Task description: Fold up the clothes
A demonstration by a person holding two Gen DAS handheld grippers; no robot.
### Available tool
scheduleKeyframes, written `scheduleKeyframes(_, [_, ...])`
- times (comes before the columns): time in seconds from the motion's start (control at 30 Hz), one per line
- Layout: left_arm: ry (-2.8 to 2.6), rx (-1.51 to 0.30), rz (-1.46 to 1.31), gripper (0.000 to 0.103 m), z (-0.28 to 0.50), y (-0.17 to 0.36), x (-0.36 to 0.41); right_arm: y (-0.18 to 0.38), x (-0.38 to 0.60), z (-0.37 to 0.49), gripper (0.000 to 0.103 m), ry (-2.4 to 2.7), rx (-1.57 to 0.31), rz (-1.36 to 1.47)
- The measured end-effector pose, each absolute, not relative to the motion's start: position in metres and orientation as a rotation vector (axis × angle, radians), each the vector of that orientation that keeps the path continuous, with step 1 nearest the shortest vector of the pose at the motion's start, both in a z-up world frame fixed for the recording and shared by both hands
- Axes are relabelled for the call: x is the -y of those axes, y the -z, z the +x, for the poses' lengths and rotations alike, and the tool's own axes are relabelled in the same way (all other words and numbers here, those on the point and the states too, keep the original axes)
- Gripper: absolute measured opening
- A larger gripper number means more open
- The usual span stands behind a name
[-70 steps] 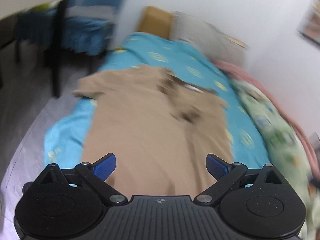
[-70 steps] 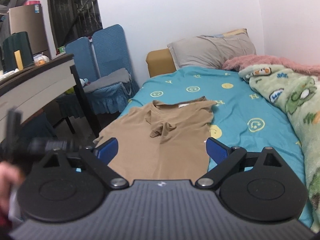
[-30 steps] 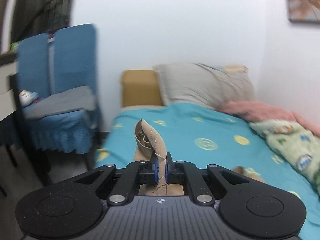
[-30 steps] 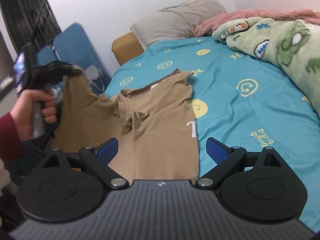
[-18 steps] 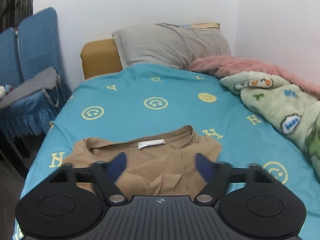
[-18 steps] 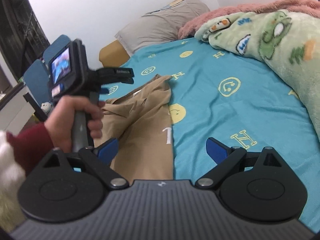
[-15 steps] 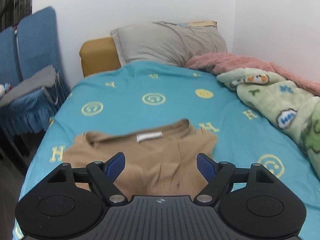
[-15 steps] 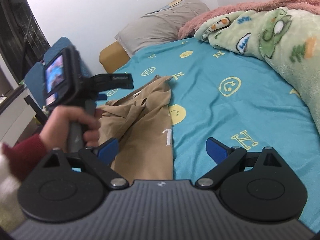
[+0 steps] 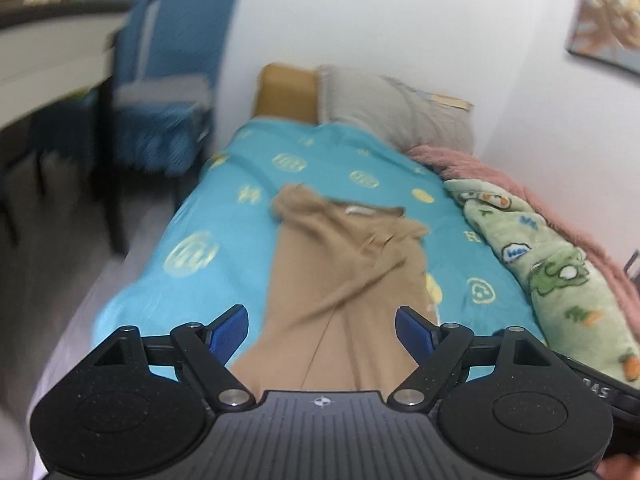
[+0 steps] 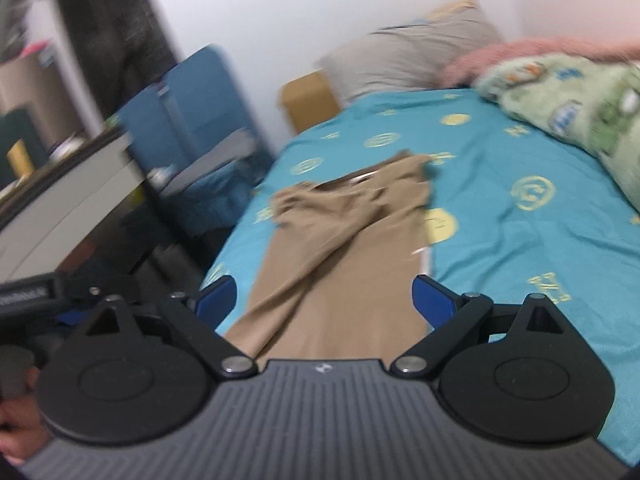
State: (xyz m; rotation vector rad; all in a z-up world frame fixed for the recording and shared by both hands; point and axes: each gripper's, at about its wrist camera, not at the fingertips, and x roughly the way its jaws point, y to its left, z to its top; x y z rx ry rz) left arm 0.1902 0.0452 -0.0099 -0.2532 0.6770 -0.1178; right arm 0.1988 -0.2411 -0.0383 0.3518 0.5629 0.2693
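A tan T-shirt point(image 9: 344, 272) lies lengthwise on the teal bed sheet point(image 9: 224, 216), its left side folded over the middle and its collar toward the pillow. The same shirt point(image 10: 340, 256) fills the centre of the right wrist view. My left gripper point(image 9: 322, 330) hovers over the shirt's near end, jaws wide apart and empty. Beside it my right gripper point(image 10: 324, 298) is also open above the hem, nothing between its blue pads. Part of the left tool and the hand holding it shows at the lower left of the right wrist view.
A grey pillow point(image 9: 392, 108) and a yellow headboard block point(image 9: 286, 92) lie at the bed's far end. A green cartoon blanket point(image 9: 556, 276) over a pink one runs along the right. Blue chairs point(image 9: 172, 72) and a desk point(image 10: 68, 200) stand left of the bed.
The left gripper carried the shirt's left sleeve across, let it go and opened, then swept back to the shirt's near end. The right gripper shifted slightly and stayed open.
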Motion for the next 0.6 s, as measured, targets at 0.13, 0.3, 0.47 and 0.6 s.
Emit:
scheduleKeyframes(0.13, [0.075, -0.67, -0.322, 0.083, 0.137, 0.005, -0.092, 0.034, 0.212, 0.161, 0.096, -0.4, -0.619, 0.328])
scheduleKeyframes(0.3, [0.079, -0.667, -0.347, 0.083, 0.099, -0.002, -0.133, 0.034, 0.15, 0.138, 0.083, -0.568, -0.73, 0.243])
scheduleKeyframes(0.47, [0.08, -0.667, -0.367, 0.083, 0.067, -0.015, -0.165, 0.043, 0.073, 0.146, 0.076, -0.703, -0.863, 0.198])
scheduleKeyframes(0.6, [0.084, -0.667, -0.394, 0.084, 0.037, -0.022, -0.188, 0.058, 0.007, 0.165, 0.072, -0.772, -0.976, 0.095])
